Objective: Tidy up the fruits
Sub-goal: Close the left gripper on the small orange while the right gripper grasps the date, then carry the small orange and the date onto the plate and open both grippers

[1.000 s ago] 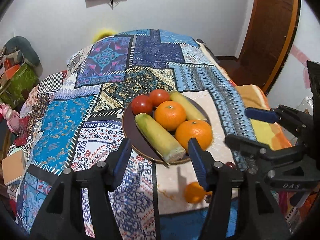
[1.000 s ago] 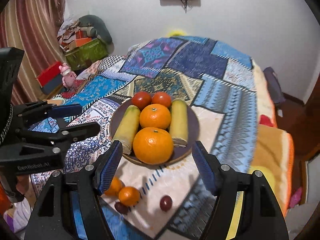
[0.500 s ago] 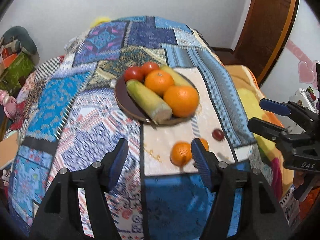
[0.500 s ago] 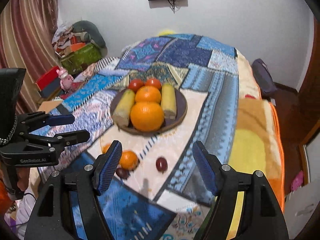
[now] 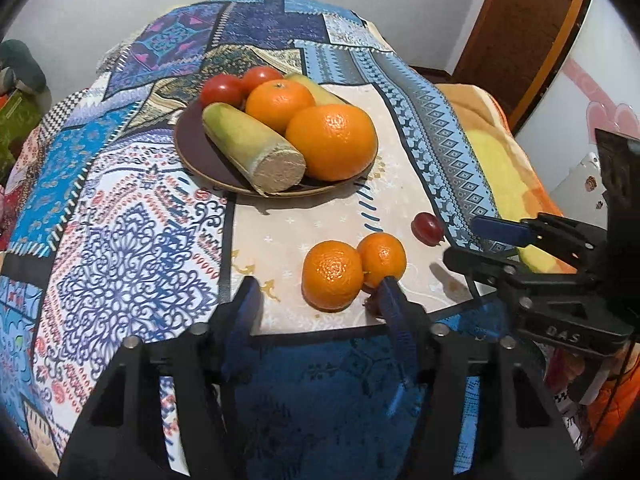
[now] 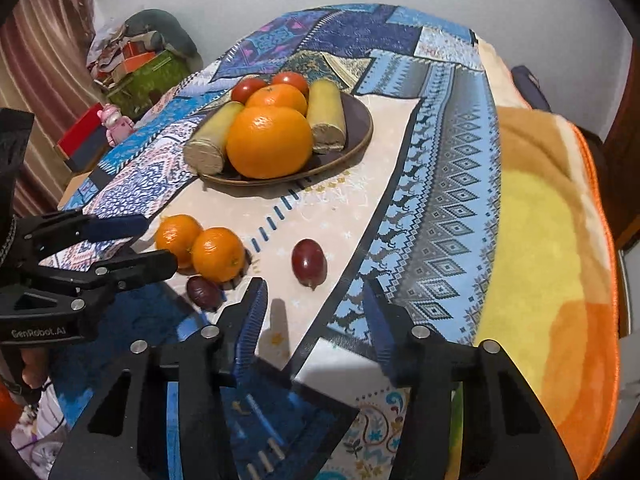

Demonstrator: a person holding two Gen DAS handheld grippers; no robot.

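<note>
A brown plate (image 5: 192,148) (image 6: 358,120) holds two oranges, two tomatoes and two pale green-yellow cut pieces. On the cloth in front of it lie two small oranges (image 5: 332,274) (image 6: 218,254), a red grape (image 5: 428,228) (image 6: 308,260) and a darker grape (image 6: 204,292). My left gripper (image 5: 316,300) is open and empty, just in front of the small oranges. My right gripper (image 6: 314,300) is open and empty, just in front of the red grape.
A patchwork cloth (image 5: 120,240) covers the table. An orange-yellow blanket (image 6: 552,240) lies on the right. Boxes and a pink toy (image 6: 116,120) sit at the left by a curtain. A wooden door (image 5: 520,40) stands behind.
Both grippers have pulled back from the plate and come down low over the loose fruit near the table's front edge. Both stay open.
</note>
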